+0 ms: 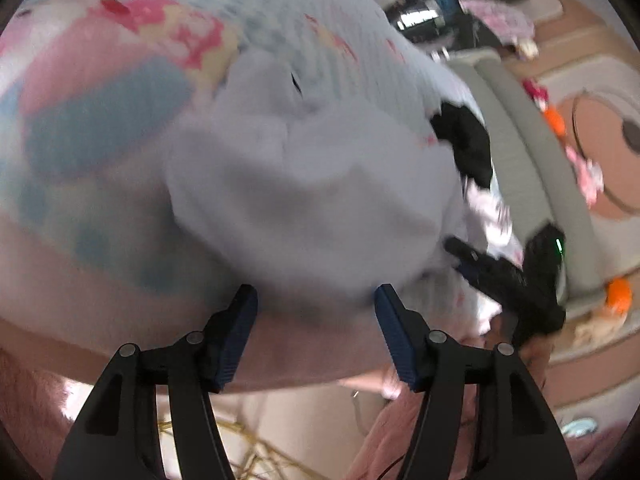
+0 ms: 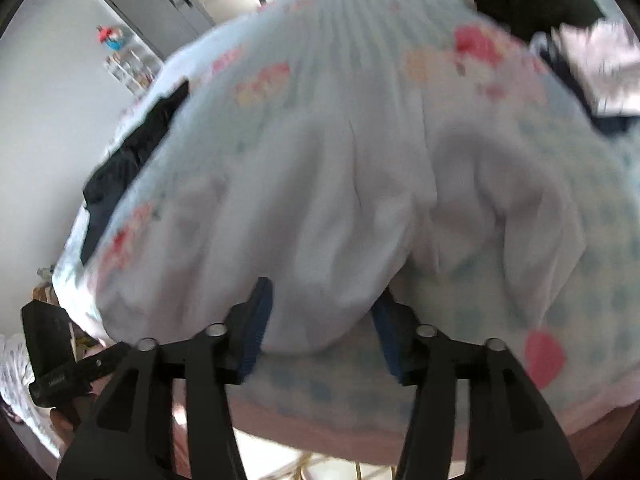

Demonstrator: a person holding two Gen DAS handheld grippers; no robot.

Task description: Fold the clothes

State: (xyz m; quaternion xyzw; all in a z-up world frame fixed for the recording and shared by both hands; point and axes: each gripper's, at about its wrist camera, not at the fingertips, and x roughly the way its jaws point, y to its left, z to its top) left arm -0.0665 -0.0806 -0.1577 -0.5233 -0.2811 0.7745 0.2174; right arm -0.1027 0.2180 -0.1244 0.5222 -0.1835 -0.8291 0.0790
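A pale lilac-white garment (image 1: 300,184) lies bunched on a bed with a light blue sheet printed in pink and red (image 1: 100,92). My left gripper (image 1: 316,304) stands open at the garment's near edge, and the cloth bulges toward the gap between its blue pads. In the right wrist view the same white garment (image 2: 320,200) lies in folds on the sheet (image 2: 360,40). My right gripper (image 2: 322,304) is open, with a rounded fold of the cloth between its fingers and the right pad partly hidden behind it. The picture is blurred.
A black garment (image 1: 464,140) and a pink-white one (image 1: 492,216) lie further along the bed, beside the right gripper's black body (image 1: 520,280). A grey padded edge (image 1: 532,168) borders a play mat with toys (image 1: 600,120). Black clothing (image 2: 132,152) hangs by the wall, with a cupboard (image 2: 152,0) behind.
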